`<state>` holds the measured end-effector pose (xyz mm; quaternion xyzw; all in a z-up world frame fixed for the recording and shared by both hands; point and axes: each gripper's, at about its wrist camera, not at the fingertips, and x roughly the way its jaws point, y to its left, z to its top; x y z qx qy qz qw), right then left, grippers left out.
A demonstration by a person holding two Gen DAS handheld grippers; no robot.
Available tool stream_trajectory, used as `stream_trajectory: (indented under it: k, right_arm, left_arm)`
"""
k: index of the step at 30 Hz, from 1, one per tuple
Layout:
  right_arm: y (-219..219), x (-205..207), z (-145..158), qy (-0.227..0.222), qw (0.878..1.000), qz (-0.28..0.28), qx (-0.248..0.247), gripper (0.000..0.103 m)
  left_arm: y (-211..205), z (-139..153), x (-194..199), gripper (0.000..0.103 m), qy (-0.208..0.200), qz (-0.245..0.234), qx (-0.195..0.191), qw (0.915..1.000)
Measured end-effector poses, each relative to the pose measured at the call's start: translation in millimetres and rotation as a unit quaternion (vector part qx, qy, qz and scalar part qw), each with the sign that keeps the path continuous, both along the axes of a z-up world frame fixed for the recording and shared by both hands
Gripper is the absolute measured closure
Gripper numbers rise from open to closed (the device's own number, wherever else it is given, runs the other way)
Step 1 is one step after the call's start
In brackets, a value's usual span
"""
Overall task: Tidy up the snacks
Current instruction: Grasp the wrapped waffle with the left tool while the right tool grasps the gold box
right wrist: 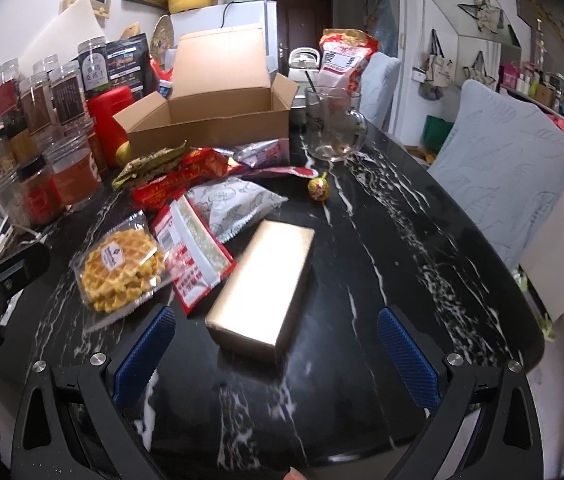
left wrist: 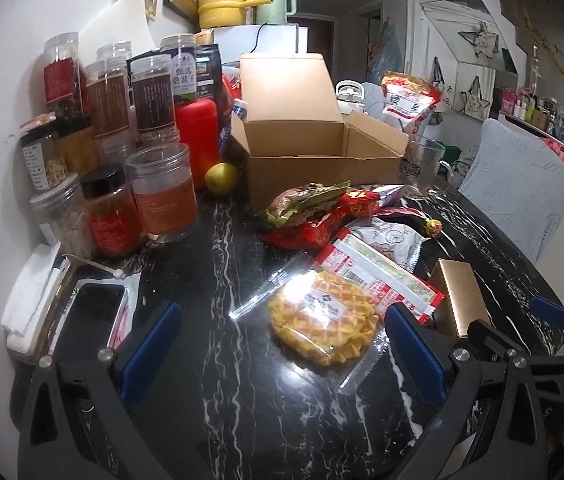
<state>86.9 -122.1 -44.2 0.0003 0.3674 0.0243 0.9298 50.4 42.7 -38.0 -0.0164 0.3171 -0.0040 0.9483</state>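
both grippers are released and hold nothing: the left gripper (left wrist: 282, 348) is just before the waffle pack (left wrist: 319, 320), the right gripper (right wrist: 282, 356) before the gold box (right wrist: 262, 288). the other snacks (right wrist: 218, 192) lie on the black table (right wrist: 401, 260), in front of the open cardboard box (right wrist: 210, 120).
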Motion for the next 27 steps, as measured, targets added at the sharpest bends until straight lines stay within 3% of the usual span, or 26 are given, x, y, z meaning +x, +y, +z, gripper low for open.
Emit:
stream_trajectory:
  k: [13,18,23,27]
  right_arm:
    - [0,50,-19,0.053,0.999,0.006,-0.004,0.004]
    - [-5,66,-30,0.081,0.997,0.010,0.010,0.017]
    - [-6,71,-33,0.091,0.995,0.043,0.026,0.041]
    - [-4,69,-29,0.089,0.994,0.055,0.000,0.047]
  left_arm:
    - [-7,-25,58,0.000,0.073,-0.026,-0.029,0.9966]
    - [-21,-34,70,0.000,0.092,-0.050,-0.017,0.9944]
    - [-31,-41,79,0.000,0.116,-0.076,0.007,0.9903]
    - [-38,-44,77,0.000,0.125,-0.106,0.019,0.9862]
